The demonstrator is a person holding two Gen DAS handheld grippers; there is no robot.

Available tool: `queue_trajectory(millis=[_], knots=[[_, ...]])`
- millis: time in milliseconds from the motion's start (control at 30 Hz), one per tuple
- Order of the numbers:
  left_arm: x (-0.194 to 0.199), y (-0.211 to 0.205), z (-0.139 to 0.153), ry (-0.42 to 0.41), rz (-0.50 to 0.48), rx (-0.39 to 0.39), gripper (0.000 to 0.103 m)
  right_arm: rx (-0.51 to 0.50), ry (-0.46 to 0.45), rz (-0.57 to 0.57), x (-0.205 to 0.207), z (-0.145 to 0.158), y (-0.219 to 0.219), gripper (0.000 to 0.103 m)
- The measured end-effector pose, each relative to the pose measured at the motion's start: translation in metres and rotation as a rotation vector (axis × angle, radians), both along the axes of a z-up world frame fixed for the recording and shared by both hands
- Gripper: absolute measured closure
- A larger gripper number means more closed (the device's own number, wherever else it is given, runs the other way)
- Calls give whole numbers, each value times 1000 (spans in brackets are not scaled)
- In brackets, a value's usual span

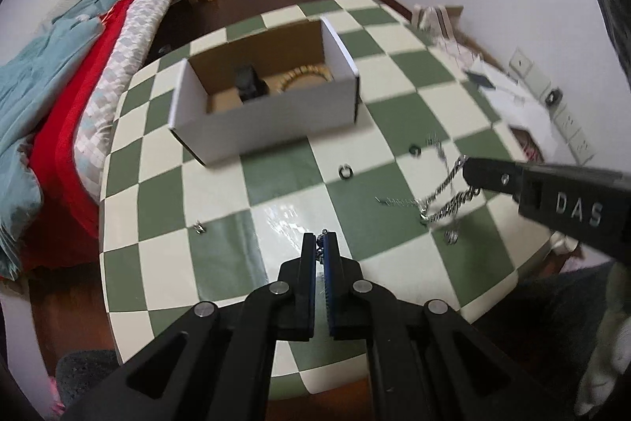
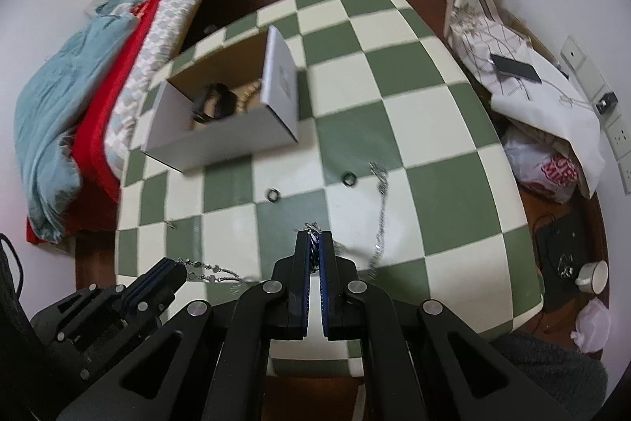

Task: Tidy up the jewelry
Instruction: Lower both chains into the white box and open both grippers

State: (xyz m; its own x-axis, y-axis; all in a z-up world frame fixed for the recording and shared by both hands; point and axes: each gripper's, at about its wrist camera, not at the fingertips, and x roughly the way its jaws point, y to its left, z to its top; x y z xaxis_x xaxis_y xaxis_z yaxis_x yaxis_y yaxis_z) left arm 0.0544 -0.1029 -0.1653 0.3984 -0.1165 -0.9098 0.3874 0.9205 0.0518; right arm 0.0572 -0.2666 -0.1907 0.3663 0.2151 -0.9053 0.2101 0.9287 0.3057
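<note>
An open white cardboard box (image 1: 268, 121) (image 2: 221, 141) stands at the far left of the green-and-cream checked table (image 1: 394, 73) (image 2: 394, 66). Inside it lie a black object (image 1: 248, 85) and a beaded bracelet (image 1: 303, 72). My left gripper (image 1: 320, 237) (image 2: 173, 269) is shut on a beaded chain (image 2: 209, 271) over the near edge. My right gripper (image 2: 314, 235) (image 1: 469, 172) is shut on a silver chain (image 1: 441, 200) (image 2: 380, 216) that trails onto the table. Two dark rings (image 1: 346, 171) (image 2: 273, 195) lie between the box and the grippers.
A small metal piece (image 1: 200, 227) (image 2: 170, 223) lies near the table's left edge. A bed with blue and red covers (image 1: 59, 97) runs along the left. A white bag with a phone (image 2: 516, 68) sits at the right, and a mug (image 2: 593, 275) on the floor.
</note>
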Motion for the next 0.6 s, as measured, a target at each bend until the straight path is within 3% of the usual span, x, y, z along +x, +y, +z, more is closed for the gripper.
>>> queue_trajectory(millis=[300, 600], knots=[[39, 40, 57, -40, 93, -117, 102, 30, -90, 26, 17, 48, 8, 99], [87, 56, 92, -99, 113, -170, 102, 34, -177, 78, 67, 93, 27, 99]])
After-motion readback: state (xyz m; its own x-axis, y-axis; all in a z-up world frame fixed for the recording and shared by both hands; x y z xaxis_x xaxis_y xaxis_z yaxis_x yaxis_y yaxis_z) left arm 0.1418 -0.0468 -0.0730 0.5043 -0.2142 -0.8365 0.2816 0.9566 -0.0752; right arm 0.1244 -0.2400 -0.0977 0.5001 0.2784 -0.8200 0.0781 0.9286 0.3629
